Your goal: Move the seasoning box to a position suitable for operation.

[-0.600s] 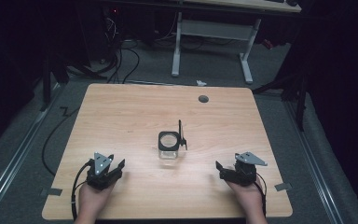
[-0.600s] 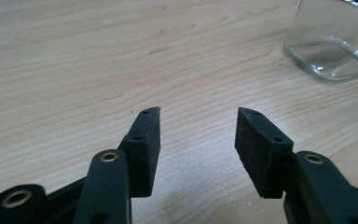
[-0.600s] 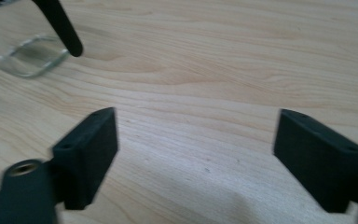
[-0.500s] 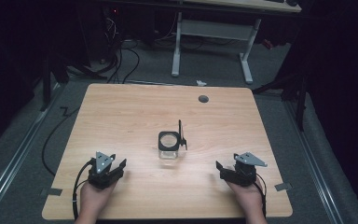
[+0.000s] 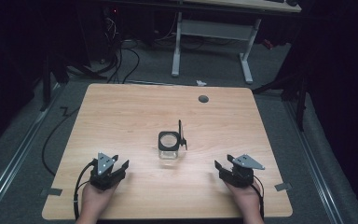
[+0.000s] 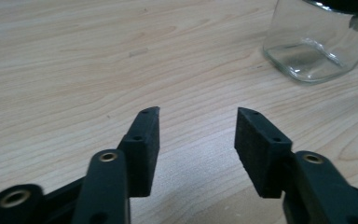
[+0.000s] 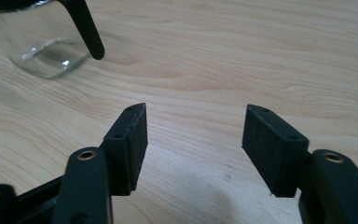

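Nearest me, I am holding both tongs low over the table (image 5: 121,112): left gripper (image 6: 197,122) gaping wide with nothing in it, right gripper (image 7: 193,120) likewise. Farther out, midway between them, a square glass jar (image 5: 168,149) is standing upright, seemingly empty, its black hinged lid (image 5: 181,134) flipped up. I am judging it stiff, slick, breakable; its flat side walls offer the best hold.

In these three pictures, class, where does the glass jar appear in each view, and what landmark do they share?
High view: the glass jar stands at the table's middle, between the two grippers.
Left gripper view: the jar is at the top right corner.
Right gripper view: the jar is at the top left corner.
Shared landmark: the wooden table.
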